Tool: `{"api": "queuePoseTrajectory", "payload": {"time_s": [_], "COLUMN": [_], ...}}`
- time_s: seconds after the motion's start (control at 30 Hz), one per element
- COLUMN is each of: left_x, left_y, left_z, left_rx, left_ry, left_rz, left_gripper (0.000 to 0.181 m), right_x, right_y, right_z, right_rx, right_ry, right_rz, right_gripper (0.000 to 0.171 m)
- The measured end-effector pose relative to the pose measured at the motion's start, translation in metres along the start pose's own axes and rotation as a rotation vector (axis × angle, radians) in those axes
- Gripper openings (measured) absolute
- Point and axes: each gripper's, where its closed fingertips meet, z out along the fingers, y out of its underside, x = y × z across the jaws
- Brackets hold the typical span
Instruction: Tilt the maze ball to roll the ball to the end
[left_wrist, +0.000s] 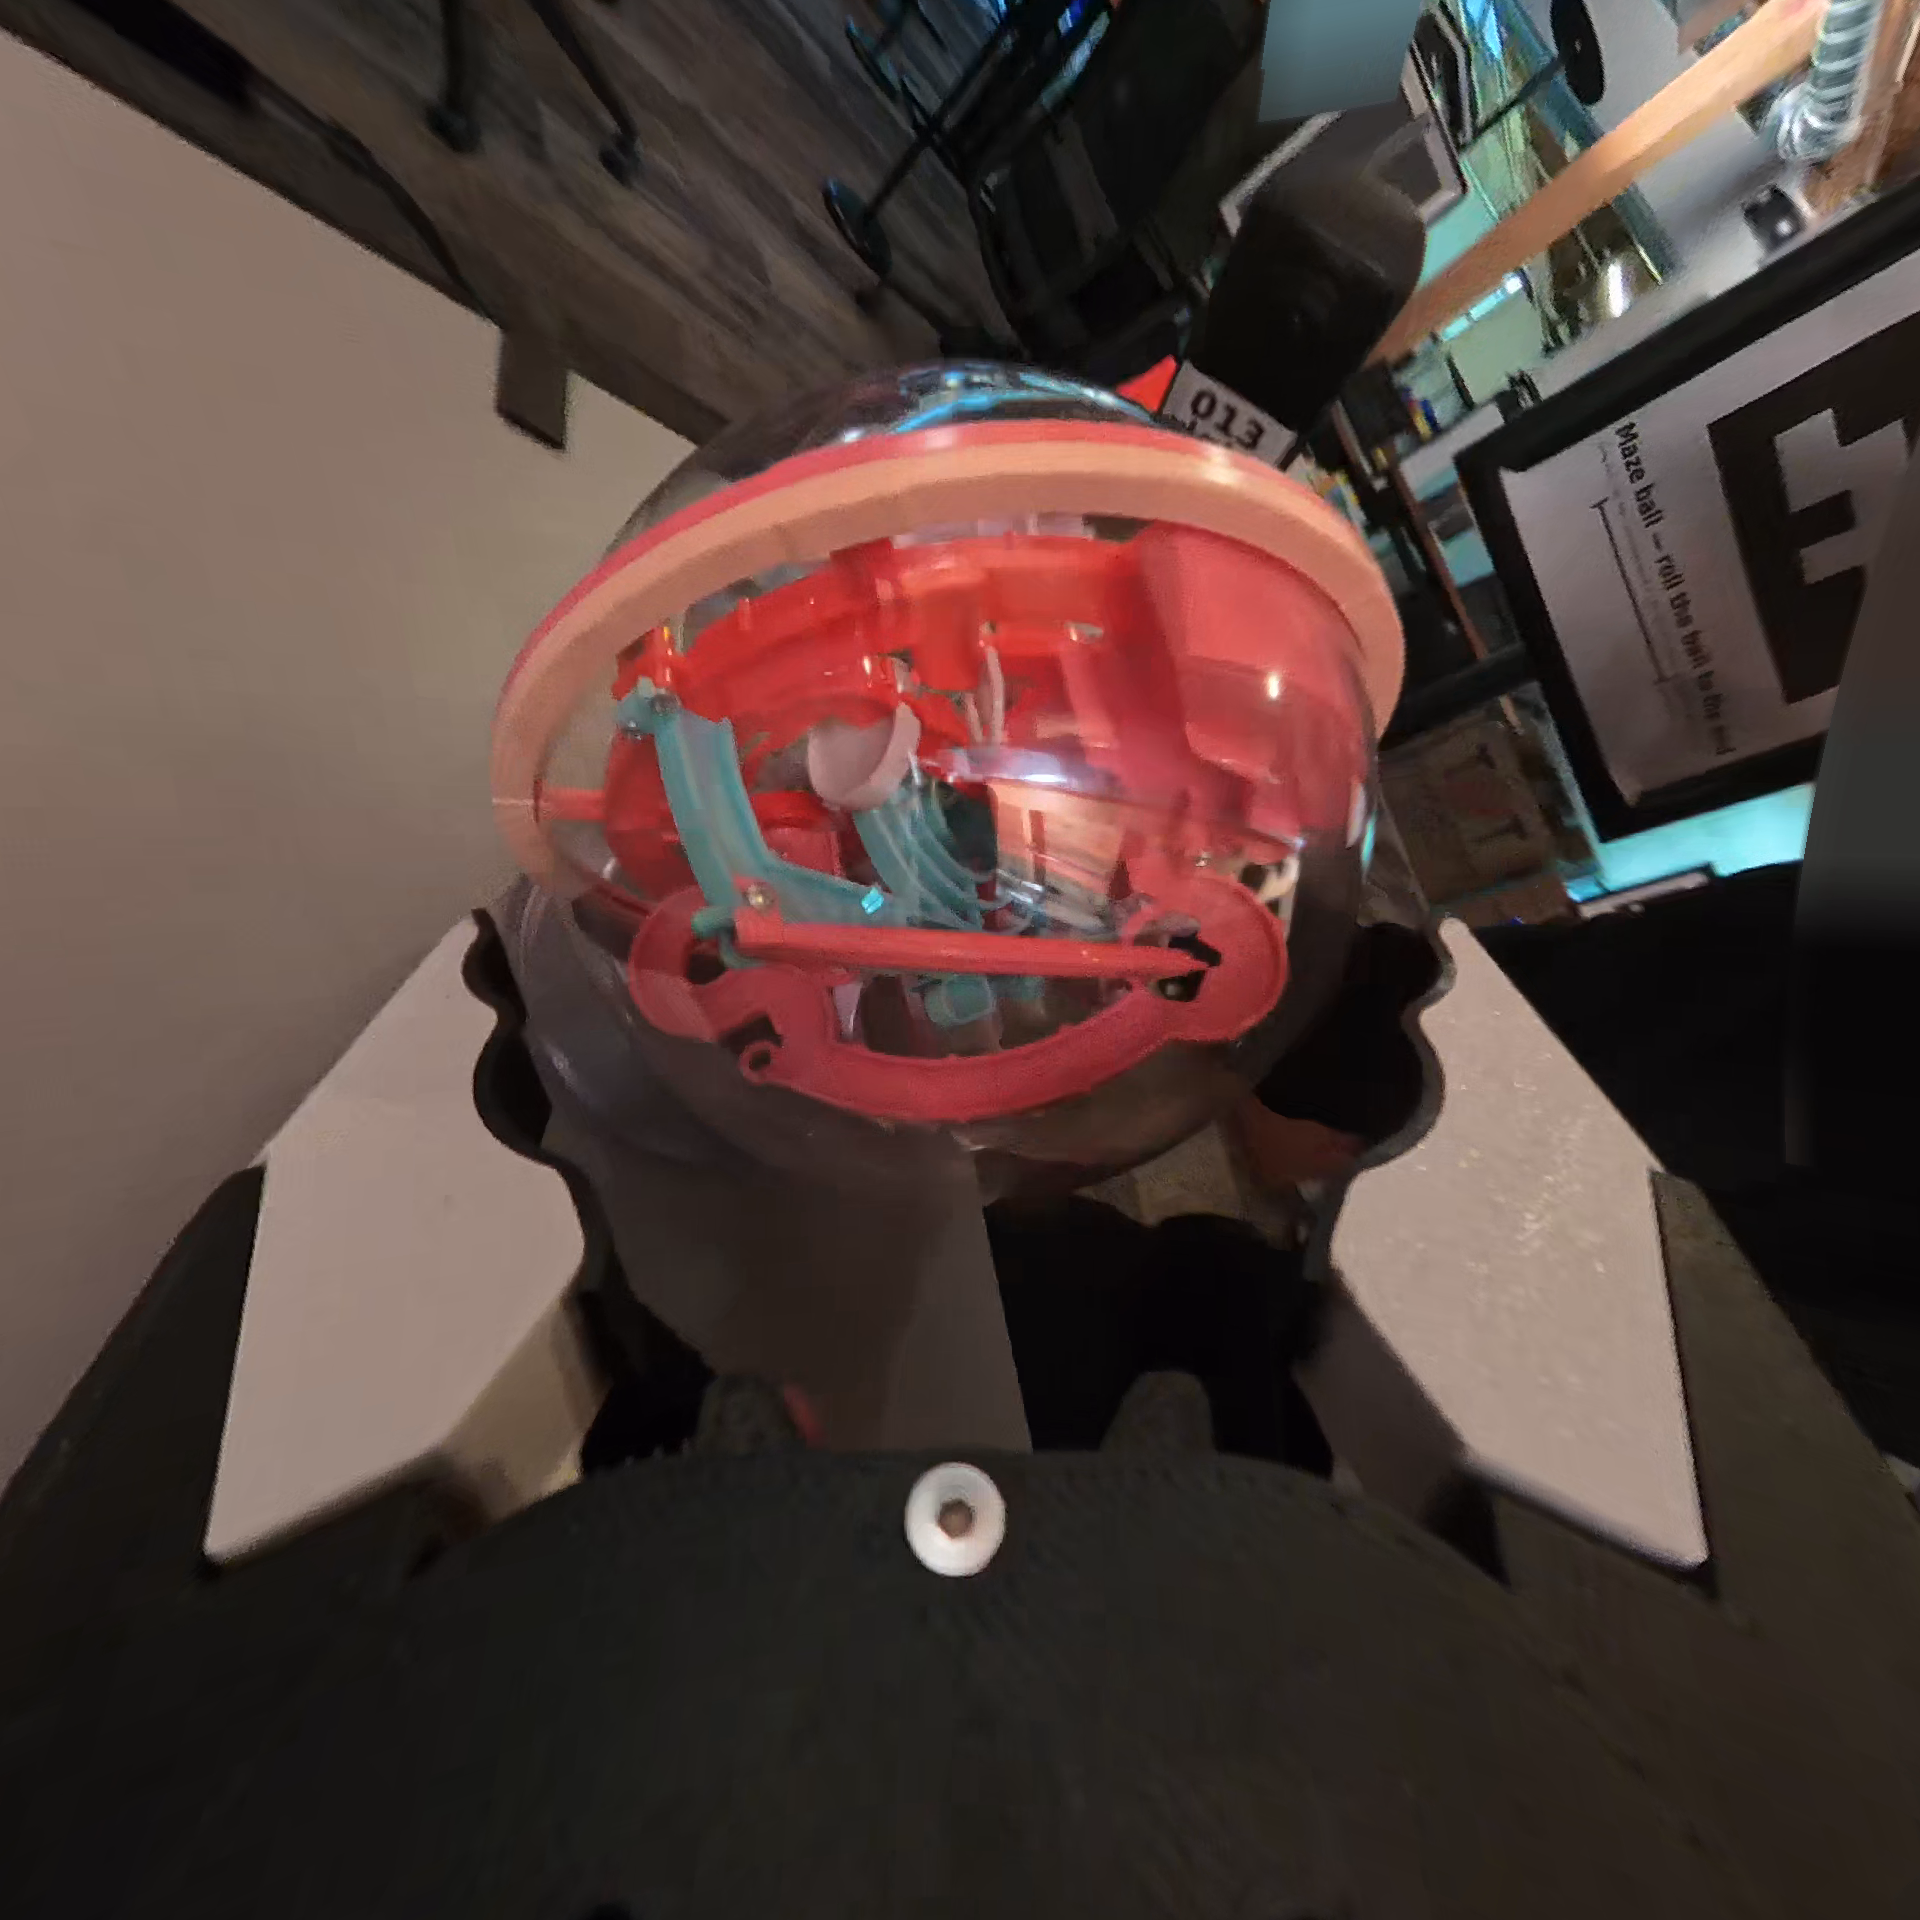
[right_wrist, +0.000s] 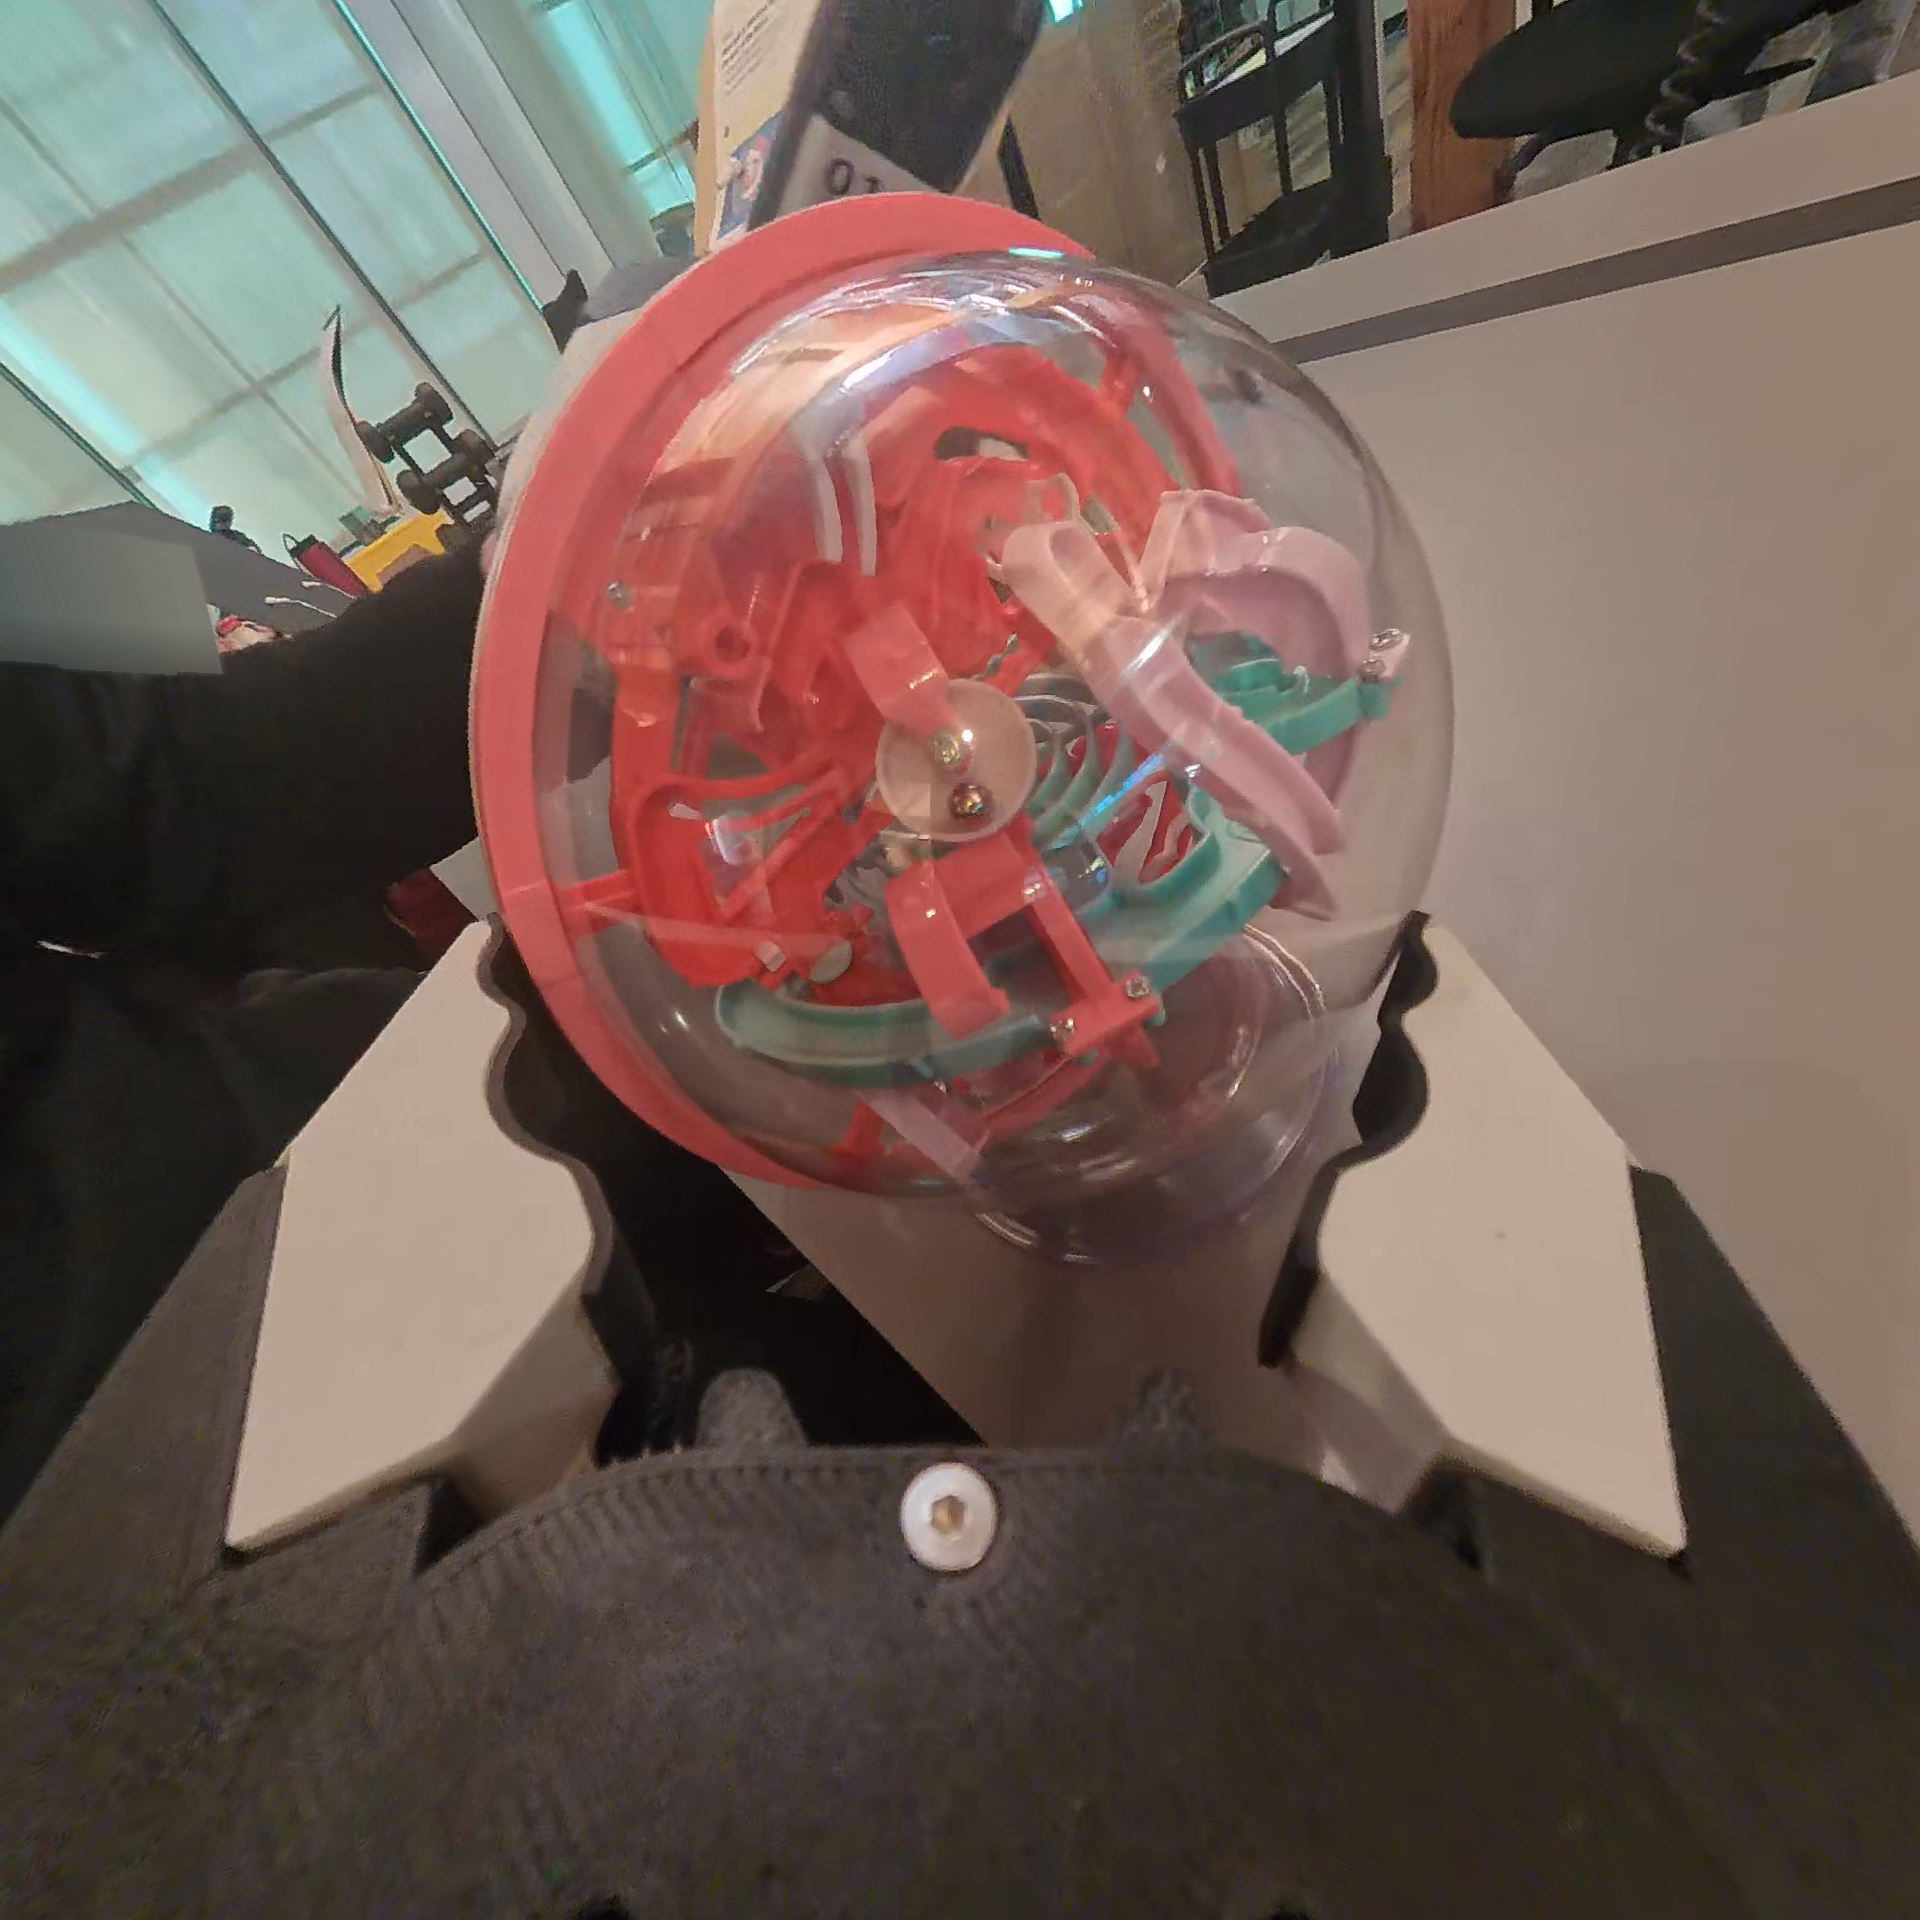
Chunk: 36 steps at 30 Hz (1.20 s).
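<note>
The maze ball (left_wrist: 935, 769) is a clear plastic sphere with a coral equator ring and red, teal and pink tracks inside. It is lifted and held between both grippers. My left gripper (left_wrist: 956, 1039) is shut on its lower part, ring tilted across the top. My right gripper (right_wrist: 956, 1039) is shut on the other side of the maze ball (right_wrist: 966, 727), ring standing nearly upright at the left. A small steel ball (right_wrist: 971, 800) rests on a clear round disc near the sphere's centre. The other gripper's black body (right_wrist: 904, 94) shows behind the sphere.
A white table surface (left_wrist: 208, 623) lies behind at the left, with dark wood floor (left_wrist: 675, 208) beyond. A framed sign (left_wrist: 1714, 623) stands at the right. In the right wrist view a person's black sleeve (right_wrist: 260, 779) is at the left and a white partition (right_wrist: 1662, 520) at the right.
</note>
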Motion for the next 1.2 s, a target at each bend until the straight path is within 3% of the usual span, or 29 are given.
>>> {"api": "queuePoseTrajectory", "payload": {"time_s": [0.23,1.2], "left_x": [0.001,0.005], "left_y": [0.017,0.009], "left_z": [0.009,0.011], "left_rx": [0.03,0.096], "left_ry": [-0.101,-0.05], "left_rz": [0.046,0.084], "left_gripper": [0.156,0.158], "right_x": [-0.007,-0.012], "right_y": [0.001,0.0], "right_z": [0.006,0.009], "right_rx": [0.024,0.112], "right_ry": [0.056,0.143], "right_rz": [0.015,0.028], "right_gripper": [0.154,0.154]}}
